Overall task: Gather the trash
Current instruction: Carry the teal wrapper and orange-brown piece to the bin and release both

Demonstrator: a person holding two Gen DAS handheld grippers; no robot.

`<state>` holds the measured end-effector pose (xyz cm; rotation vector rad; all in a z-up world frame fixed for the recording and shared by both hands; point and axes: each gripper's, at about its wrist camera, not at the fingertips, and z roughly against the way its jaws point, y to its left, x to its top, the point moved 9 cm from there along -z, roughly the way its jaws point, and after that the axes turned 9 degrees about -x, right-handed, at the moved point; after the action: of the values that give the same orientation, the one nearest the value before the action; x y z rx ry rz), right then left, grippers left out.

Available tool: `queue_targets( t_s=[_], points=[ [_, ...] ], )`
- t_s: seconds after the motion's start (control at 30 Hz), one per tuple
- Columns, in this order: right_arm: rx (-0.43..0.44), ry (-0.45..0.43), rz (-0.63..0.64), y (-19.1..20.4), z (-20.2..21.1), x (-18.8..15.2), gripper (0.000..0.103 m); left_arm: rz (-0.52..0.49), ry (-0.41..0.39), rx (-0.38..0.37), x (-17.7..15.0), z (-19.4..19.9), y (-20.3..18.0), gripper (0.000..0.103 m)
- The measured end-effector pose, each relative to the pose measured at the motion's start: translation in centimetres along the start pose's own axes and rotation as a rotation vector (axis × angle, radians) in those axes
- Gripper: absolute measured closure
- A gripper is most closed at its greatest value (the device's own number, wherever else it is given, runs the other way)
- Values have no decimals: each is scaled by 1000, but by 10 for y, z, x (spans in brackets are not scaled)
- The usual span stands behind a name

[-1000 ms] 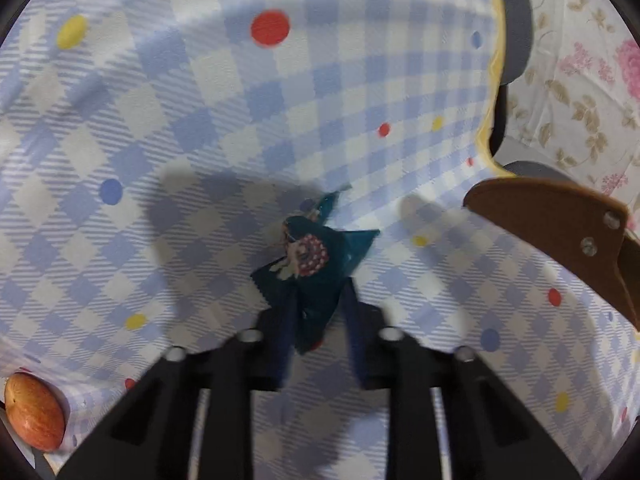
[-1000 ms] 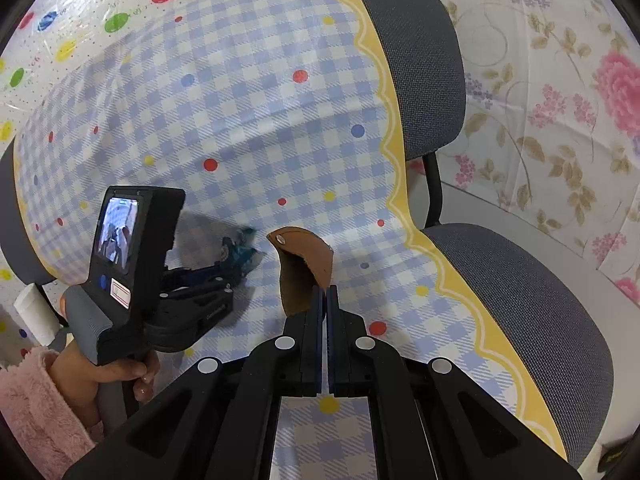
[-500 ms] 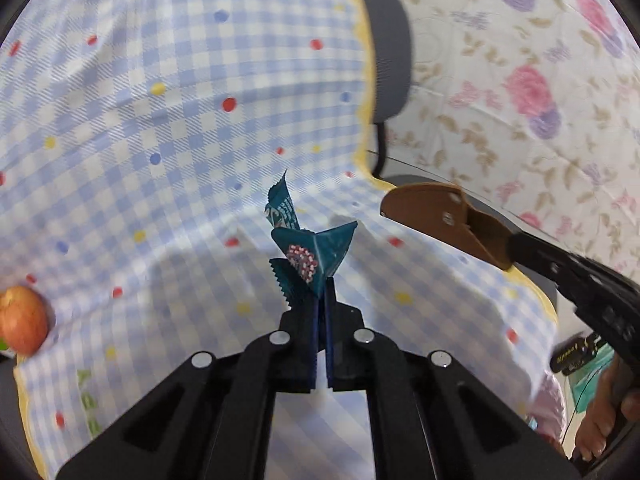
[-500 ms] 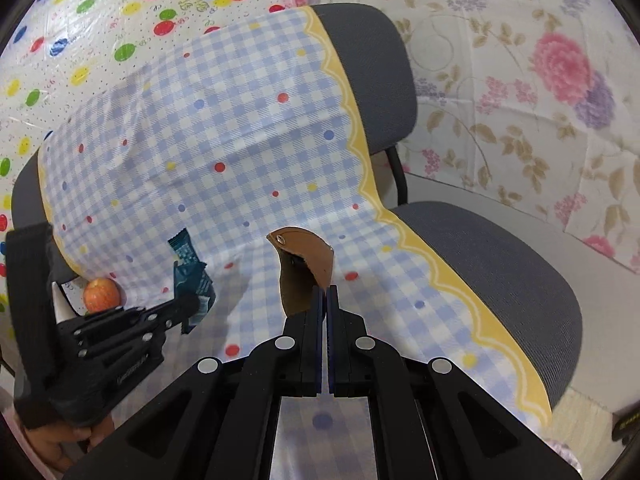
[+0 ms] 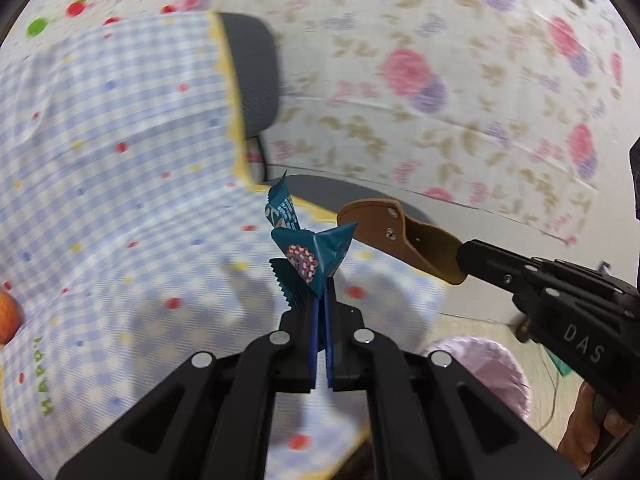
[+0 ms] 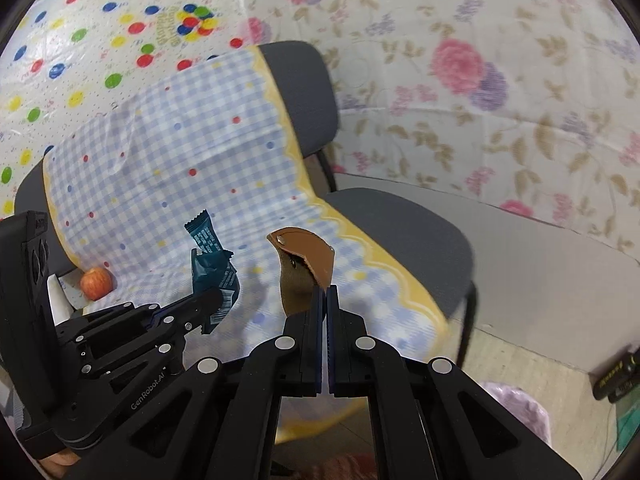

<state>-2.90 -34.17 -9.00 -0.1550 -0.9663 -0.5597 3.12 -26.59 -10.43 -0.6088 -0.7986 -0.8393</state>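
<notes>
My left gripper (image 5: 320, 300) is shut on a crumpled teal snack wrapper (image 5: 310, 250) and holds it up above the checked cloth. The wrapper (image 6: 212, 256) also shows in the right wrist view, pinched by the left gripper (image 6: 216, 300). My right gripper (image 6: 323, 292) is shut on a brown leather piece (image 6: 304, 260) with rivets. That piece (image 5: 400, 236) sits just right of the wrapper in the left wrist view. A pink bin (image 5: 488, 372) stands on the floor at lower right, below both grippers.
A blue checked cloth (image 6: 180, 160) with a yellow edge covers a grey chair (image 6: 400, 232). A red apple (image 6: 96, 283) lies at the cloth's left end. The floral wall (image 6: 480, 80) is behind. The pink bin (image 6: 516, 408) shows at lower right.
My left gripper closed on the wrapper, lifted it off the cloth and swung right, toward the floor. The right gripper, still holding the leather piece, rose and drew back with it.
</notes>
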Motion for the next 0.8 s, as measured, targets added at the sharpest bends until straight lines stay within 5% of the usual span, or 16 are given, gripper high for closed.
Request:
queue_targets(
  t_s=[0.4, 0.8],
  points=[
    [-212, -22, -105, -119, 96, -53, 101, -105, 34, -203, -25, 4, -124, 102],
    [-287, -62, -167, -164, 154, -51, 100, -172, 55, -285, -26, -1, -195, 102]
  ],
)
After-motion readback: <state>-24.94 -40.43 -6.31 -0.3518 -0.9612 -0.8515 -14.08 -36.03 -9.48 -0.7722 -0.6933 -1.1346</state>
